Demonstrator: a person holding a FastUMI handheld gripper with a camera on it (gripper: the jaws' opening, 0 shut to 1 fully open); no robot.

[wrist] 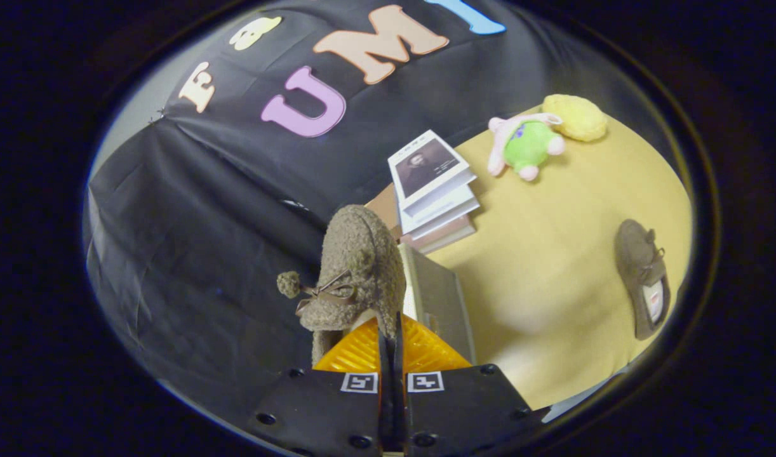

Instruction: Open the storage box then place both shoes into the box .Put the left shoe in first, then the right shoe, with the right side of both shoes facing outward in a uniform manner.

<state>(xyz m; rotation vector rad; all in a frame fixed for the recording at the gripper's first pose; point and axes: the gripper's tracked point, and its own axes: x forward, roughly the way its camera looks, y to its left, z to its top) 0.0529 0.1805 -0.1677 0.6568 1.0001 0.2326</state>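
fingers point(390, 330) pinch fuzzy brown shoe point(356, 266).

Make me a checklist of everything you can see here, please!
Surface: yellow table, seen tilted.
Job's things: one fuzzy shoe with a bow and pompom is held up at the fingers; the other shoe lies on the table. A grey box edge shows just beyond the held shoe; open or closed, cannot tell.
Clutter: stack of books, green plush toy, yellow fluffy thing beside it.
Gripper: gripper fingers nearly together, pinching the held shoe's rear edge.
Cables: nothing seen.
Surroundings: black cloth wall behind the table.
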